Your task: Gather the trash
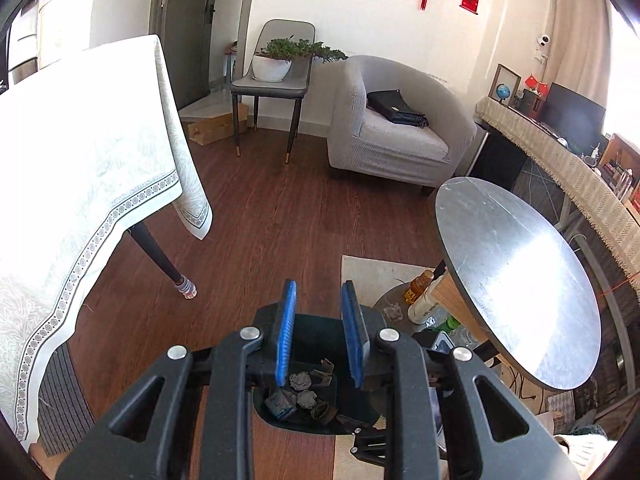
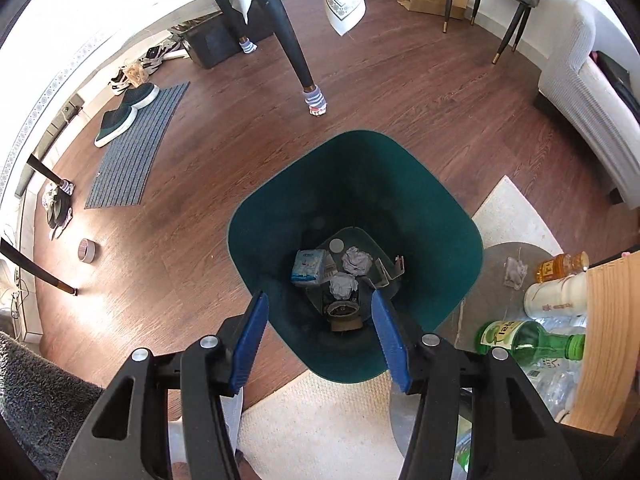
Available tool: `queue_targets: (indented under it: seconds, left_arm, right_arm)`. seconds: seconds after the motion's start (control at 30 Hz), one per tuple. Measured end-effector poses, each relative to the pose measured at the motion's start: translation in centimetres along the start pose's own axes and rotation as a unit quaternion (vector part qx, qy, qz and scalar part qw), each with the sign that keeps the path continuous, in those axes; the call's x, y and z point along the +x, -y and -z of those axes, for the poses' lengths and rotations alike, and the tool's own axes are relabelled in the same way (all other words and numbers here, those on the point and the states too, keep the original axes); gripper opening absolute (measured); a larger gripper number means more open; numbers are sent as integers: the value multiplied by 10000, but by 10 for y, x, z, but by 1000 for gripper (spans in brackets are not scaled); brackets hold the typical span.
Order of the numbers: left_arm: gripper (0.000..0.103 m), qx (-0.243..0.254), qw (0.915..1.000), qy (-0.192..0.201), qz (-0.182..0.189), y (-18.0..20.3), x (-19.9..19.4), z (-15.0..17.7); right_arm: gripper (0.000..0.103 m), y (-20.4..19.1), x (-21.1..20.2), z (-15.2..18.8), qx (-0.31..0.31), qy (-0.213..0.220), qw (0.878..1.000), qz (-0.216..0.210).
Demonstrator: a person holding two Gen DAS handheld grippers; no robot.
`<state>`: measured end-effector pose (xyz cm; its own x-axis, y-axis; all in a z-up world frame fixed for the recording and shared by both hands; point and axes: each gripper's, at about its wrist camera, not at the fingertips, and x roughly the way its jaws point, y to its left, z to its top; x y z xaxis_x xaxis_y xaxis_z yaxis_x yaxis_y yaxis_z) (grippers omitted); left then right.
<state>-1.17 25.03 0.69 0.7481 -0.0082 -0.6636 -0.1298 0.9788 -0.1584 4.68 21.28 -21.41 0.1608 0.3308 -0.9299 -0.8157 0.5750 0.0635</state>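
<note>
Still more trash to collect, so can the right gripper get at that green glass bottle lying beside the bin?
Probably yes. The right gripper is open and empty over the green bin, and the green bottle lies just to its right, top side uncovered, though the wooden table post crowds it.

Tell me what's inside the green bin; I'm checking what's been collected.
In the bin: two crumpled paper balls, a blue-and-white packet, a tape roll, a white disc, and cardboard scraps. Anything beneath them is hidden.
</note>
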Motion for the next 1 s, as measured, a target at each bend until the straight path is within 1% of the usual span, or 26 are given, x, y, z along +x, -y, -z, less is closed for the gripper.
queue_targets:
  seconds: [0.13,0.27,0.37,0.47,0.57,0.6,0.63,0.77,0.83,0.87,0.9,1.0]
  left_arm:
    - [25,87,9998,147,-96,7,-13,-4]
    - [25,139,9996,229,-134,14,-22,-3]
    - [26,119,9996,205,-151,19,-26,5]
    - [27,196,9992,145,-303,24,-27,16]
    - [32,260,9990,92,-358,31,-28,25]
    - [35,274,9990,80,-355,33,-28,27]
    - [41,299,9989,76,-356,36,-28,30]
    - [50,484,9982,38,-365,53,-25,45]
    - [60,593,9976,68,-346,63,-26,52]
    - [62,635,9973,78,-358,67,-26,56]
    - [70,661,9971,88,-370,71,-26,59]
    - [77,761,9959,154,-467,84,-27,66]
  right_arm:
    - [54,-4,-42,-2,-23,439,9990,-48]
    - [51,-4,-88,-2,-8,917,9958,29]
    - [47,-1,-120,2,42,1256,9920,132]
    - [47,2,-147,10,68,1519,9879,311]
    - [45,7,-171,19,101,1698,9844,440]
    - [45,8,-178,23,115,1755,9833,464]
    - [45,10,-185,25,132,1804,9823,496]
    - [45,23,-211,43,246,1992,9774,660]
    - [45,32,-222,53,342,2087,9742,784]
    - [45,37,-227,59,405,2116,9729,843]
    - [45,43,-232,65,481,2144,9714,896]
    - [44,62,-247,85,733,2225,9669,1008]
